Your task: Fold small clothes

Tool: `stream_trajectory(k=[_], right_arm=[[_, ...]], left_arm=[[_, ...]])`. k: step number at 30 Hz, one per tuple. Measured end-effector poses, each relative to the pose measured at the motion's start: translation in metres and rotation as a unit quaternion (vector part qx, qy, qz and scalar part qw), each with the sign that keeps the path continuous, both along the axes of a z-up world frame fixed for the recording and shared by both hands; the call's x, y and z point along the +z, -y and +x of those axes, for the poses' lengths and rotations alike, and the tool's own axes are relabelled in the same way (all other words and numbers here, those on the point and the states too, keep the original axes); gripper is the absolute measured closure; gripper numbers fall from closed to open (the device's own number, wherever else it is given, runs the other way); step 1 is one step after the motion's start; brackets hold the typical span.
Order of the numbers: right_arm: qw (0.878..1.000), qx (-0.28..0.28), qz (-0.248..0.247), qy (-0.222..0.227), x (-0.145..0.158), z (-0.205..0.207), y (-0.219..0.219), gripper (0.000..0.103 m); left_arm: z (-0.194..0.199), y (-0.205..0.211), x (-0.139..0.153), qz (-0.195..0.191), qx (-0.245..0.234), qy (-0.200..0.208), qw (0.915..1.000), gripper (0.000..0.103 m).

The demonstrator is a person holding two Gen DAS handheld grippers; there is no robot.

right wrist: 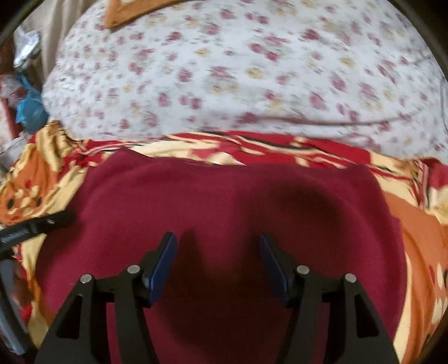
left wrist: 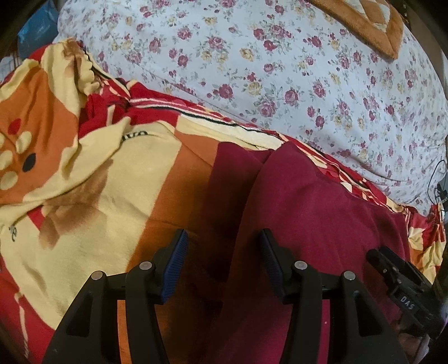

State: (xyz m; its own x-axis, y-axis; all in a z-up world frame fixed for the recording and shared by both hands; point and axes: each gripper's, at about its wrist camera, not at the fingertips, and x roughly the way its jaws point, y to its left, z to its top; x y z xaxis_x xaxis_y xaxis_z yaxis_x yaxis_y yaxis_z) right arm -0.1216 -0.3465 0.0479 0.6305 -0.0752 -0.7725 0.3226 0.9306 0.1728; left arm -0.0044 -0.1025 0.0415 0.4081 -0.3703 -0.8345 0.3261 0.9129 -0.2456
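We're over a bed: patterned blanket [left wrist: 92,173] in red, orange and cream near us, white floral sheet [left wrist: 280,70] beyond it, an orange-brown plush piece [left wrist: 372,25] at the far edge. Clutter with something blue [right wrist: 28,109] sits off the far left; room otherwise not readable.

Count: one maroon garment [right wrist: 224,196], lying flat on the blanket, near centre. Two tools.

Left tool [left wrist: 223,240]: released, jaws apart over the garment's left edge, nothing between the pads. Right tool [right wrist: 218,243]: released, jaws wide above the garment's middle, not pinching it; that view is motion-blurred.

Writing: "DAS" on the right tool's body in the left view; black lettering on the blanket, not legible.
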Motion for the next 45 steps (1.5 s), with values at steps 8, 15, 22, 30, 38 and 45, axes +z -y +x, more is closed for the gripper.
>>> stream_trajectory(k=[8,15,22,30,38,45], right_arm=[[0.999,0.015,-0.044,0.02,-0.013,-0.005,-0.011,0.025],[0.999,0.039,-0.011,0.035,-0.014,-0.007,-0.009,0.012],[0.998,0.04,-0.019,0.033,-0.015,-0.006,-0.013,0.011],[0.998,0.04,-0.019,0.033,-0.015,-0.006,-0.012,0.011],[0.998,0.041,-0.02,0.032,-0.015,-0.005,-0.012,0.011],[0.998,0.041,-0.021,0.032,-0.015,-0.004,-0.012,0.011]], left_arm=[[0.002,-0.012,0.0,-0.017,0.018,-0.004,0.9997,0.061],[-0.003,-0.014,0.006,-0.011,0.017,0.014,0.9997,0.061],[-0.007,-0.026,0.021,-0.019,0.027,0.041,0.9986,0.061],[0.003,-0.025,-0.002,-0.016,0.036,-0.003,0.9992,0.061],[0.003,-0.021,-0.011,-0.008,0.04,-0.013,0.9991,0.061],[0.013,-0.029,-0.018,-0.047,0.052,-0.057,0.9959,0.053]])
